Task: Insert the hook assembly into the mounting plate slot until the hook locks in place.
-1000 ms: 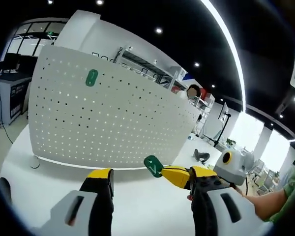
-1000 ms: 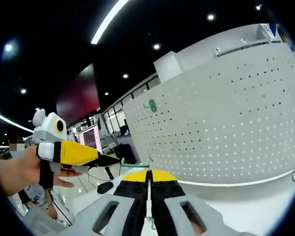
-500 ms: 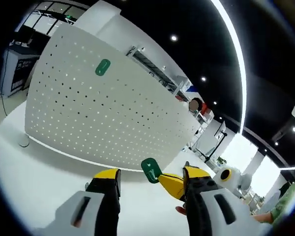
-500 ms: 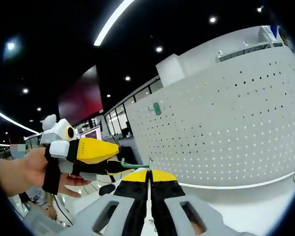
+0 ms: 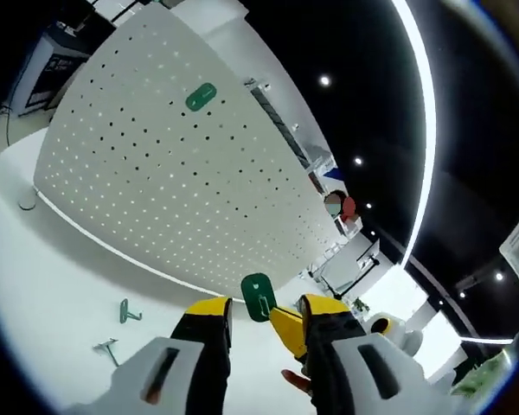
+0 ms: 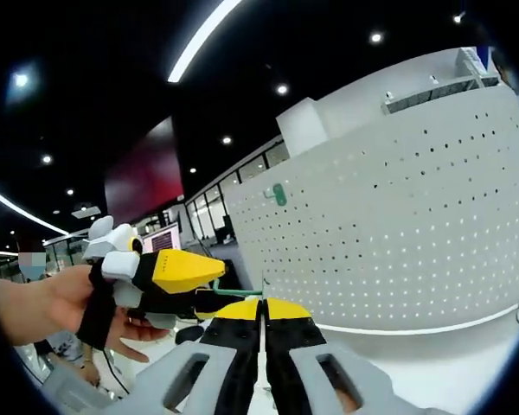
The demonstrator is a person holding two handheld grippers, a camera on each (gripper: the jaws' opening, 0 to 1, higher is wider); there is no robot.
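Up close in the left gripper view: green hook [image 5: 258, 296] between the spread jaws of the left gripper [image 5: 264, 316], near their tips, touching neither as far as can be told, pinched instead by the yellow tip of the right gripper [image 5: 287, 325] coming in from the lower right. Behind, white perforated mounting plate [image 5: 169, 186] standing upright on the white table [image 5: 43, 285], with another green hook [image 5: 201, 97] already seated high on its face. Two loose green hooks [image 5: 128, 310] lying on the table beside the left jaw. From the right gripper view: right gripper [image 6: 261, 313] pressed together on a thin green stem, left gripper [image 6: 209, 284] held by a hand [image 6: 65, 298] at the left, its tips just beside that stem; mounting plate [image 6: 398, 225] well beyond.
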